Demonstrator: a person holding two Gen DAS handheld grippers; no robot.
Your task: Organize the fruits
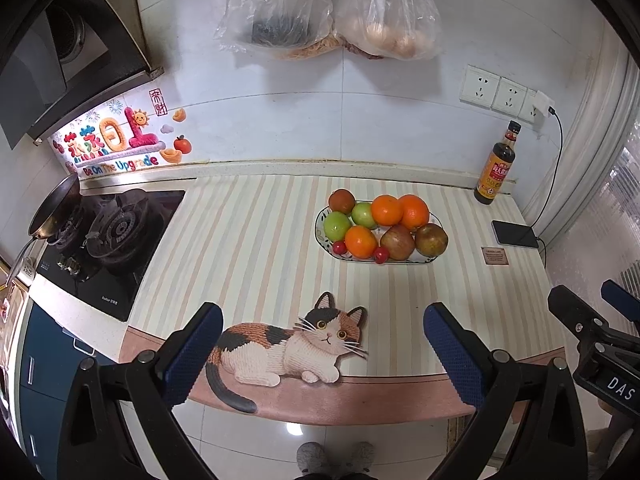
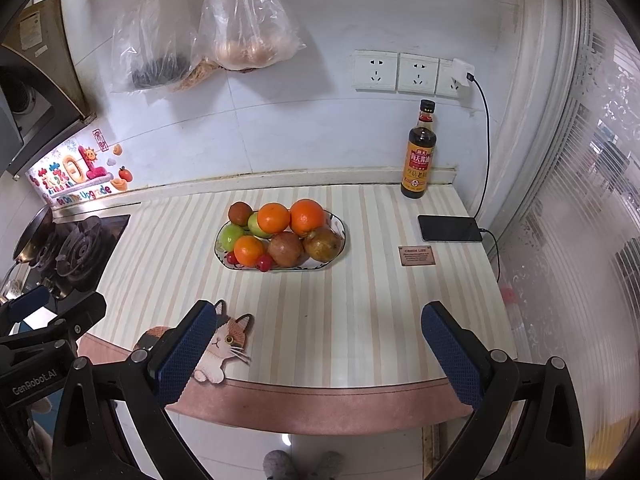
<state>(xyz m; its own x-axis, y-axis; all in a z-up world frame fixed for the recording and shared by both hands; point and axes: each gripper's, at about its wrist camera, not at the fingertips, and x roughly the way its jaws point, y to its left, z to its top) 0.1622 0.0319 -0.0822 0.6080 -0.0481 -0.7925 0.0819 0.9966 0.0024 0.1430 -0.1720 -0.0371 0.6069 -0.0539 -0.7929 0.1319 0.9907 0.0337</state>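
Nearest the cameras, both grippers are held above the front edge of the bench (image 1: 280,216), side by side. The left gripper (image 1: 322,354) is spread wide with nothing between its blue pads, and a cat-shaped mat (image 1: 280,348) is seen on the bench just below and between them. The right gripper (image 2: 316,354) is likewise parted wide and empty; the cat's head is partly hidden behind its left finger in the right wrist view.

Farther ahead, well apart from both grippers, an oval fruit plate (image 1: 320,222) is set on the striped bench cover. From the left gripper it lies ahead and to the right; from the right gripper it lies ahead and slightly to the left. On it are piled three oranges (image 1: 386,210), two green apples (image 1: 337,226), brownish-red round fruits (image 1: 431,239) and two small red fruits (image 1: 381,255) at its near rim.

To the right of the plate, a small brown label (image 2: 415,255) and a dark phone (image 2: 450,228) on a cable are seen. Beyond these a sauce bottle (image 2: 420,156) is stood upright against the wall. A gas stove (image 1: 108,232) is placed far to the left, and plastic bags (image 1: 332,12) are hung on the tiled wall beyond
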